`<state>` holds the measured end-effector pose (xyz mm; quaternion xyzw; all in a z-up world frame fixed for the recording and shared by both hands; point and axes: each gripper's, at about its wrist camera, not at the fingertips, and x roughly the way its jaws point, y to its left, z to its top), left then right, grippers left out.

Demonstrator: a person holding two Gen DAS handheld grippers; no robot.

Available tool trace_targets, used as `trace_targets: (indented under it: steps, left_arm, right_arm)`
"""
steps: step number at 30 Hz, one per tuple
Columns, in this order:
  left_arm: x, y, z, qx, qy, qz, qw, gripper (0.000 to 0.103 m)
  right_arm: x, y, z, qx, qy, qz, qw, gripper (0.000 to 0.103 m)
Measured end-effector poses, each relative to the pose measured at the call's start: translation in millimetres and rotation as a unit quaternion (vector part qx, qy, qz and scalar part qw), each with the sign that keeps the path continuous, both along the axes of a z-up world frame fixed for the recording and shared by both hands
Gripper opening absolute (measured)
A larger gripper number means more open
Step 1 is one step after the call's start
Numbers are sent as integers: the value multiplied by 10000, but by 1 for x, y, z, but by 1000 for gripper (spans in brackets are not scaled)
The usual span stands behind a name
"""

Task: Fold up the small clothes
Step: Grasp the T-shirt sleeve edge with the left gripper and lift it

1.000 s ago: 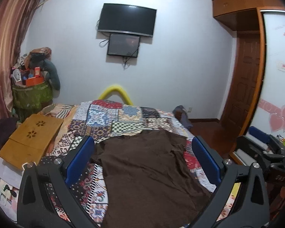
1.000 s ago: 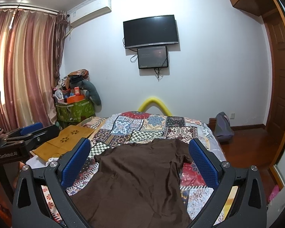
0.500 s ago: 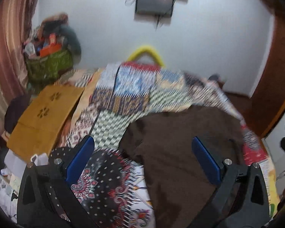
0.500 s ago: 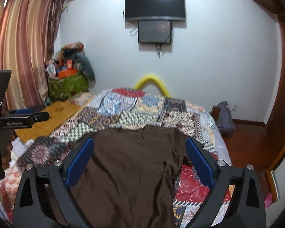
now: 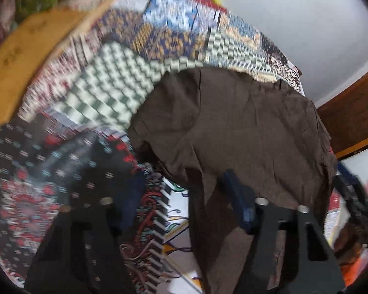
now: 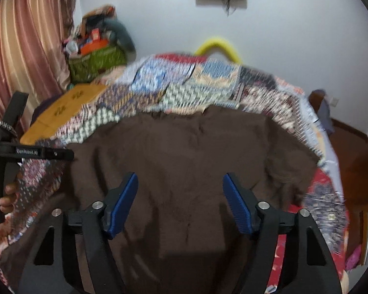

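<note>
I had both grippers tipped down over the dark brown short-sleeved shirt (image 6: pixel 184 152), which lay spread flat on the bed's patchwork quilt of many colours and patterns (image 6: pixel 184 83).

The right gripper (image 6: pixel 180 203) hung above the middle of the shirt's body. Its blue-padded jaws had just been closing, yet a clear gap remained between them with only the flat cloth seen beyond, and the pads pressed on nothing.

The left gripper (image 5: pixel 184 201) sat over the shirt's edge (that view was badly blurred). Its jaws had just been closing too and stood partly apart: the blue pad (image 5: pixel 238 203) on its right side was over brown fabric, the other over the quilt, with the shirt's hem running up between them. I could not tell whether either pad touched the cloth.

Ahead of the left gripper and to its left lay a flat ochre wooden board (image 5: pixel 14 56).
</note>
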<state>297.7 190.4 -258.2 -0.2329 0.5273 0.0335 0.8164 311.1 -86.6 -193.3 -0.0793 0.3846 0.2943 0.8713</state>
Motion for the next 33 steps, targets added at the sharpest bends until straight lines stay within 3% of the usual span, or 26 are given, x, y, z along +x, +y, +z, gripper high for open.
trace_targets:
  steps: [6,9,13,15,18,22,27,30,33]
  left_arm:
    - [12,12,-10,-746,-131,31,9971,41]
    - [25,25,-19,-951,-156,200,9951,40]
    - [45,42,-27,-795,-200,421,9957,30]
    - [51,49,-30,-876,-256,489,9946,17]
    - [57,57,-29,-843,-385,638,9936,12]
    - [55,57,-7,-529,-803,653,9932,9]
    - [53,35,43,175,-1271,375,9910,9]
    - [54,8,73,776,-1575,15,9845,9]
    - [60,-41,92,1597,-1704,-549,9708,9]
  right_arm:
    - [14,10,-34,-225,525,328,9978,55]
    - [9,13,-38,-447,299,434,9976,56]
    - [8,13,-40,-577,132,492,9970,56]
    - [11,12,-41,-553,117,483,9972,56]
    - [13,13,-41,-538,109,479,9973,56]
    - [12,14,-41,-517,96,464,9975,56]
    - [12,15,-42,-531,95,421,9977,56]
    - [12,15,-41,-530,121,388,9978,56]
    - [11,10,-38,-475,162,328,9982,55]
